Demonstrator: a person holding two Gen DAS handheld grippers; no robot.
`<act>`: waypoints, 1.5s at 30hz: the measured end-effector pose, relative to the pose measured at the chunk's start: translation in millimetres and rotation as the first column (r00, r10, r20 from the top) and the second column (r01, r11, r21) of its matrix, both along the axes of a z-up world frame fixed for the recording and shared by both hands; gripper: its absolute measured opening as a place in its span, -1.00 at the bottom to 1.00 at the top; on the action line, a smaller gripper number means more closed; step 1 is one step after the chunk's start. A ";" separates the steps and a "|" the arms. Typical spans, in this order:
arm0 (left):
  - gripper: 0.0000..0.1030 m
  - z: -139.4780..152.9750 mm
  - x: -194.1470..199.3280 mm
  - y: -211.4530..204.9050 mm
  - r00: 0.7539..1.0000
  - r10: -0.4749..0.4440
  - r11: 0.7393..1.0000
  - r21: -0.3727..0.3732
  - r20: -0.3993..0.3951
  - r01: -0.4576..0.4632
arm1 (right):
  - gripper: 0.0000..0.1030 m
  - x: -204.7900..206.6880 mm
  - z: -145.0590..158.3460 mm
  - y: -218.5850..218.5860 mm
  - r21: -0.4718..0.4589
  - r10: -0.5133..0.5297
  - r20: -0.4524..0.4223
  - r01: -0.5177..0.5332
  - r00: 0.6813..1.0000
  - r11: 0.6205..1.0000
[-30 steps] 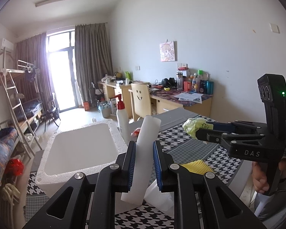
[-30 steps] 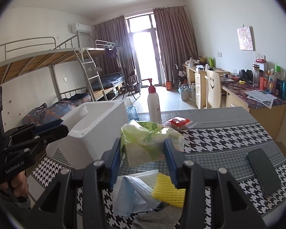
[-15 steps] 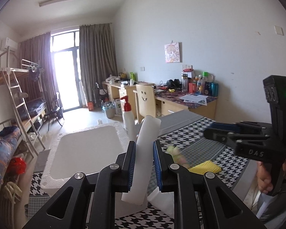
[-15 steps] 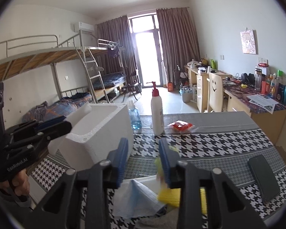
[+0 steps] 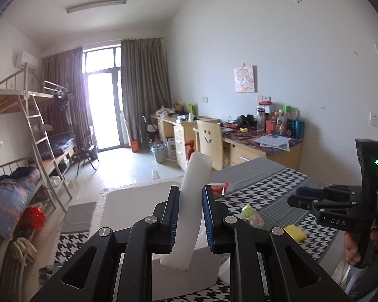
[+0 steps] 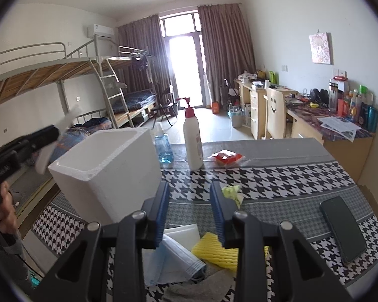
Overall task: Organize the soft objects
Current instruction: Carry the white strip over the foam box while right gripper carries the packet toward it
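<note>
Left wrist: left gripper [image 5: 189, 216] clamped on white foam strip [image 5: 189, 209] above foam box [image 5: 128, 196], hiding pump bottle [image 5: 190, 148]; right wrist: right gripper [image 6: 189, 211] empty, narrowly parted, tissue pack [image 6: 233, 193] on tablecloth [image 6: 277, 176] just beyond, box [image 6: 108, 166] left.

White foam strip [image 5: 189, 209] upright, clamped.

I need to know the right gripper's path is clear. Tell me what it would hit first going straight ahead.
The right gripper is empty and points down at the houndstooth tablecloth, which it would probably meet first. The green tissue pack lies just right of that line; depth is uncertain.
</note>
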State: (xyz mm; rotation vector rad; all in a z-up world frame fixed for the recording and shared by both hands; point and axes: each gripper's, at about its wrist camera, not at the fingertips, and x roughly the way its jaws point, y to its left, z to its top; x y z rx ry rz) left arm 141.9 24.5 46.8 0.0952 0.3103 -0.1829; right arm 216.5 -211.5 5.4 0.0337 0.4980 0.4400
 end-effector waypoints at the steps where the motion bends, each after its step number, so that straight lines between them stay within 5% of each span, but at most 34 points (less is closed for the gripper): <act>1: -0.61 0.1 0.8 0.9 1.000 0.006 1.000 0.001 0.001 -0.006 | -0.26 2.7 -1.7 -1.0 -0.001 -0.004 -0.007 0.004 1.000 1.000; 4: -0.61 0.8 4.9 1.7 1.000 0.019 1.000 -0.002 0.003 -0.019 | -0.23 9.1 -5.8 -1.8 -0.001 -0.013 -0.027 0.013 1.000 1.000; 8: -0.61 2.9 7.9 4.6 0.999 0.041 0.999 -0.003 0.010 -0.041 | 0.10 14.8 -8.4 -1.3 -0.001 -0.021 -0.036 0.021 0.999 1.000; 45: -0.61 -3.7 50.3 31.7 0.973 0.221 0.975 -0.020 -0.061 -0.223 | 0.12 96.2 -69.7 0.9 -0.113 -0.080 -0.291 0.049 0.953 0.992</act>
